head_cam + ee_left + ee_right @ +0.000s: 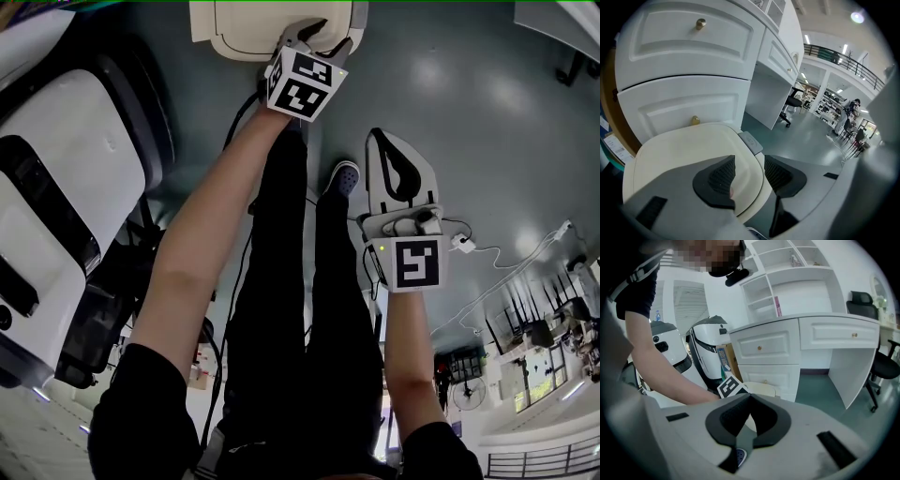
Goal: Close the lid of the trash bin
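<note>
Jaws of the left gripper (750, 176) stand apart, with nothing clamped between them; the ribbed black pad (723, 177) on the left lies over the cream lid (684, 150) of the trash bin, and the lid's right rim shows through the gap. Whether the pad touches the lid cannot be told. The lid lies flat and shut on the bin, with a small grey tab (750, 142) at its far right edge. In the head view the left gripper (314, 33) reaches far forward over the lid (244, 28), its marker cube (305, 82) just behind. The bin stands against a white drawer cabinet (689, 37) with brass knobs (700, 23). Right gripper (749, 397): jaws together, tips meeting, nothing between them. It (380, 136) hangs nearer the person and to the right, well apart from the bin, above the grey-green floor (487, 141). From its own view the lid (761, 389) appears beyond the jaw tips, beside the left arm (661, 366). Black-trousered legs (300, 309) and one shoe (344, 175) show between the arms. A large white machine (56, 187) stands at left; a white cable (506, 258) lies on the floor at right; an office chair (792, 102) stands far off under a desk.
</note>
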Motion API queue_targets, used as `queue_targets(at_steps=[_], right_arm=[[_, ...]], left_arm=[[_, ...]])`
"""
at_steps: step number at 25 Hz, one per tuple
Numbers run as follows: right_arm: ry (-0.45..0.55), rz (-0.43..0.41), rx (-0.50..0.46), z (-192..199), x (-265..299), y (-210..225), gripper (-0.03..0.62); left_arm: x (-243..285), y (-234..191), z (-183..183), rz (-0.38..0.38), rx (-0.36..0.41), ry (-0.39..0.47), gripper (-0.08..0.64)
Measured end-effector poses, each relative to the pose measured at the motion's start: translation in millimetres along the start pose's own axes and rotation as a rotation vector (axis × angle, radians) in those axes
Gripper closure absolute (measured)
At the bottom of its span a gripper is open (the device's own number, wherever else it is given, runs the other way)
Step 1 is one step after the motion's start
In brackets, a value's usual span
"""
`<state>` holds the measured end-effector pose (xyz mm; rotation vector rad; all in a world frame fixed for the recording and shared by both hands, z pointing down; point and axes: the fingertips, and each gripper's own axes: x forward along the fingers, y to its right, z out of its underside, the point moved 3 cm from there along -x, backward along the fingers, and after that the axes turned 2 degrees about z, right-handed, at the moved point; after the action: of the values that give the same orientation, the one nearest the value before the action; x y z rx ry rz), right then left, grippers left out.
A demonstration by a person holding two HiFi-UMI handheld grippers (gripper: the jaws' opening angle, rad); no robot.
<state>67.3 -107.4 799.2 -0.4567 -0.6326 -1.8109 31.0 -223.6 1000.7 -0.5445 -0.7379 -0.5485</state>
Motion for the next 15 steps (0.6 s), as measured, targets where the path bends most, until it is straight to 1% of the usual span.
queue_targets(at_steps=[3,5,7,8,12,15], right_arm=[[0.015,0.008,-0.004,-1.8,-6.1,5.0,0.588],[0.009,0.007,-0.003,-0.7,-8.8,7.6,0.588],[-0.006,0.011,-0.010,0.4,-11.5,12.5,0.588],[-0.009,0.016,-0.010,-0.4,-13.4,15.7,0.588],[0.011,0.041,0.031,-15.8,-28.0,23.9,0.588],[0.026,0.045,0.059,-32.5,-42.2,21.9,0.588]], left_arm=[[-1.0,1.9,-2.3,0.004,0.005,0.002,0.359],[-6.1,1.3,-5.2,-0.004,-0.018,0.025,0.359],[-17.2,-1.9,-12.1,-0.017,-0.051,0.065,0.359],[-25.2,-3.1,-18.0,-0.024,-0.054,0.087,0.359],[-72.2,0.3,-49.7,-0.054,-0.023,0.196,0.359],[-120.5,6.6,-76.2,-0.085,-0.023,0.286,0.359]])
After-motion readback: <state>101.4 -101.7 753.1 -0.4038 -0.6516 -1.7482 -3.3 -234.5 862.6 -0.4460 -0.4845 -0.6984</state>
